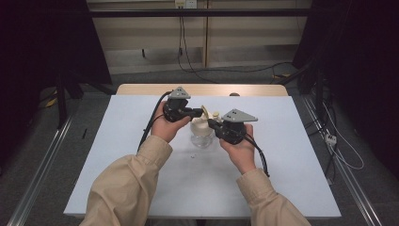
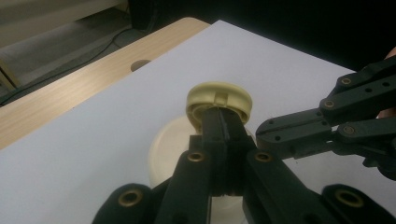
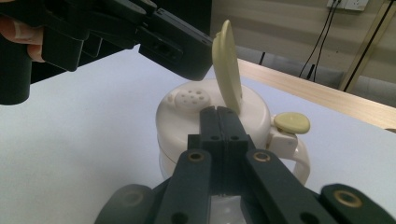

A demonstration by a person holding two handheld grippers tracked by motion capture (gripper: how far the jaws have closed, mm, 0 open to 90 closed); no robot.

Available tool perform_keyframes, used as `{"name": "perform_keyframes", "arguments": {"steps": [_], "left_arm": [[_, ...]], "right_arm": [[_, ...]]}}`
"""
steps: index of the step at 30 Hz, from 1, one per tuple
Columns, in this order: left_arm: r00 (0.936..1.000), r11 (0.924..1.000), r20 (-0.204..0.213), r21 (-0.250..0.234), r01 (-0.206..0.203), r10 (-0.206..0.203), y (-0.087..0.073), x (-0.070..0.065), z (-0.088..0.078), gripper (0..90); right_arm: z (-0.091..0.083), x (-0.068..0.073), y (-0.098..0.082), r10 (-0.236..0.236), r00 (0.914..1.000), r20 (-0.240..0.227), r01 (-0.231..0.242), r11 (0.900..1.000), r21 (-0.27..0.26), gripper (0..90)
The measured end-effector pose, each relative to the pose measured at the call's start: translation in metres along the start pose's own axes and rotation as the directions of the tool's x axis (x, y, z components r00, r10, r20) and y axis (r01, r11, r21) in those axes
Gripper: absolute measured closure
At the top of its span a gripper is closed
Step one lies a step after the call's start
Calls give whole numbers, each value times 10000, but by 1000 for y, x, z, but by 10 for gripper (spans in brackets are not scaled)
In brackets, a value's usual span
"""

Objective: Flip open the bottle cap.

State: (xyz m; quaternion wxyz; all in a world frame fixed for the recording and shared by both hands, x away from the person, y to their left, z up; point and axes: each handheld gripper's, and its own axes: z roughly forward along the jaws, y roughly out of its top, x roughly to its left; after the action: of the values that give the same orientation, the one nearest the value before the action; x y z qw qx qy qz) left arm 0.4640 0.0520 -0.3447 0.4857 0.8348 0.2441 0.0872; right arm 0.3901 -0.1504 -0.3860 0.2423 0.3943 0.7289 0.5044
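Nearest to the camera, two beige fabric sleeves [image 1: 127, 188] coming in from the bottom edge, each hand carrying a black two-jaw gripper. Left gripper [image 1: 195, 113] with jaws pressed together, tips resting against the round cream plastic flip cap [image 3: 227, 65], which stands upright on its hinge; cannot tell whether a thin edge of it is pinched or only pushed. Right gripper [image 1: 211, 123] also with jaws together, nothing between them, pointing at the near side of the lid. Between both, near the middle of the white table sheet [image 1: 282, 179], a small shaker jar with clear glass body and domed cream plastic lid [image 1: 201, 134], upright, with sprinkle holes [image 3: 191, 98] uncovered and a cream round button [image 3: 292, 122] on a side spout. Probably light and easy to tip, so better to steady at the lid. Glass part likely smooth, slippery and breakable; not good for hard squeezing. Cap stiff but thin, hinge possibly weak; best taken at the rim, with gentle force.
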Motion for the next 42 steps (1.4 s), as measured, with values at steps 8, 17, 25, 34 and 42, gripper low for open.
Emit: {"name": "perform_keyframes", "arguments": {"steps": [8, 17, 25, 34, 42], "left_arm": [[9999, 10000, 119, 60, -33, 32, 1, -2, 5, 900], [9999, 10000, 127, 45, 19, -20, 6, 0, 10, 900], [9998, 9999, 183, 149, -72, 69, 6, 1, 7, 900], [9998, 10000, 179, -33, 80, -79, 6, 0, -1, 809], [9992, 9991, 200, -216, 360, -356, 2, 1, -10, 648]], "right_arm": [[0, -15, -24, 1233, 9920, 268, -1225, 9921, -281, 900], [-4, -10, -6, 383, 9993, -20, -384, 9989, -276, 900], [-3, -10, -8, 410, 9991, -66, -412, 9989, -220, 900], [-5, -9, -9, 460, 9986, -244, -462, 9989, -56, 900], [-14, -13, -8, 576, 9977, -359, -580, 9983, -88, 840]]}}
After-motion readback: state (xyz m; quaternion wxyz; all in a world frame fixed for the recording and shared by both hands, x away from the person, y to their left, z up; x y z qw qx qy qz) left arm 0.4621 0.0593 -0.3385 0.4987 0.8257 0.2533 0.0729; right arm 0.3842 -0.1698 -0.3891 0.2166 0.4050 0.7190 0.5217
